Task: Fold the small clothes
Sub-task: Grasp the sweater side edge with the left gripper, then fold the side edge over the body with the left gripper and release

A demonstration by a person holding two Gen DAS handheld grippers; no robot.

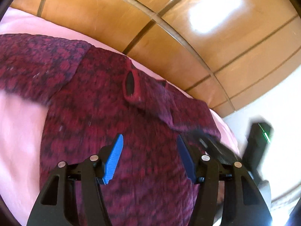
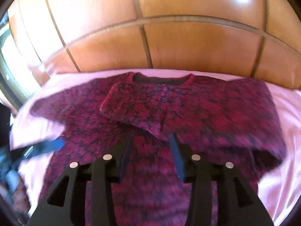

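Observation:
A small maroon and purple knitted sweater lies flat on a pink sheet, its neck hole toward the wooden headboard. In the right wrist view the sweater has its right sleeve folded in across the chest. My left gripper is open and empty above the sweater's body. My right gripper is open and empty above the middle of the sweater, just below the folded sleeve. It also shows at the right of the left wrist view, and the left gripper shows blurred in the right wrist view.
A glossy wooden panelled headboard rises right behind the bed; it also fills the top of the right wrist view. The pink sheet reaches past the sweater on both sides. A bright white floor or wall lies off the bed's right edge.

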